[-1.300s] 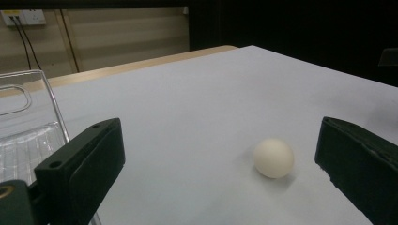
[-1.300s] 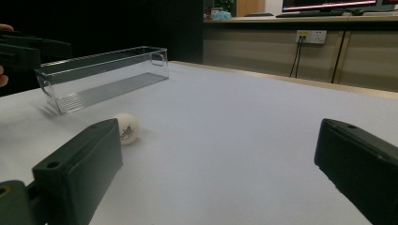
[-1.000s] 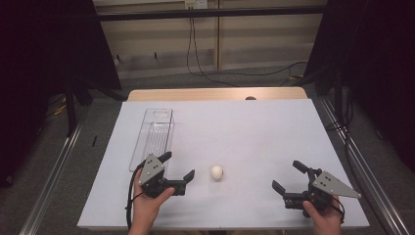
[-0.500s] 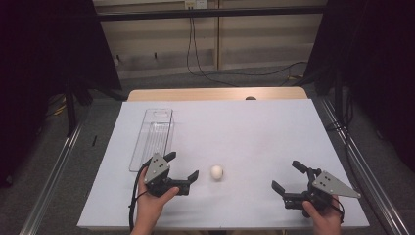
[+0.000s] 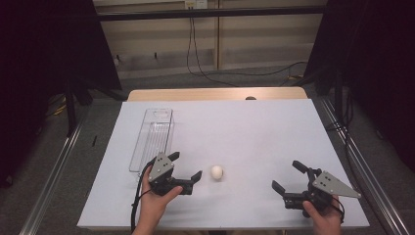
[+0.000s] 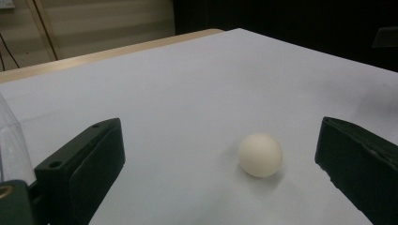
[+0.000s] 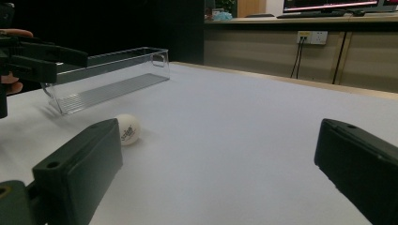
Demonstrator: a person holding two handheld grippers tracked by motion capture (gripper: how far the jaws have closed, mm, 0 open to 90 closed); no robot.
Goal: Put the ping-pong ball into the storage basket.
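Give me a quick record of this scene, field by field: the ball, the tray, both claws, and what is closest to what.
ball: white ball lying on the white table, printed mark visible in the right gripper view
tray: clear plastic tray, empty, on the table's left part
left claw: left claw open, just left of the ball, ball ahead between its jaws, not touching
right claw: right claw open, holding nothing, well to the ball's right
nearest to ball: left claw

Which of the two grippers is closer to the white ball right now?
The left gripper. Its open jaws point at the white ball just beside it, while the right gripper sits well off across bare table.
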